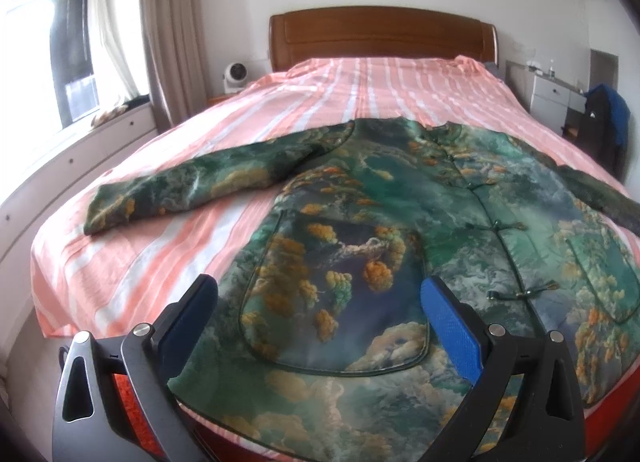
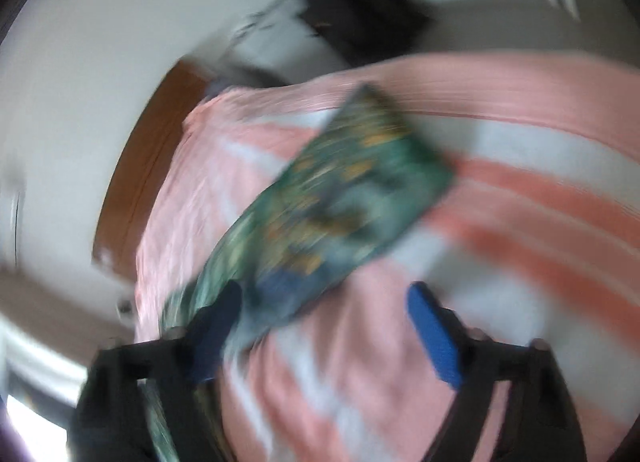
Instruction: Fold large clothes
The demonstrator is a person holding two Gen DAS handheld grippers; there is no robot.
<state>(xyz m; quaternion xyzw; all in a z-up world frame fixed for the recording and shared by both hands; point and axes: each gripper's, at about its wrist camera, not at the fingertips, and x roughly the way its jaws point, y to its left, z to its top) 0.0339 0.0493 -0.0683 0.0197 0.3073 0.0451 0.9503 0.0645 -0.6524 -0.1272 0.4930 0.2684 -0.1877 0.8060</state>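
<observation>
Two grippers, left (image 1: 320, 318) and right (image 2: 324, 326), gape empty over your jacket (image 1: 400, 222) lying flat on the bed (image 1: 160, 262): it looks soft, padded and slippery, so pinch the right sleeve's cuff (image 2: 400, 150).

Green jacket (image 1: 400, 198), orange-and-white cloud print, lying flat and front-up on striped bed (image 1: 360, 86). Knot buttons fastened down centre. Large rounded patch pockets on both fronts. One sleeve (image 1: 192, 190) stretched out sideways. Other sleeve (image 2: 340, 198) likewise outstretched, cuff flat on sheet, blurred.
</observation>
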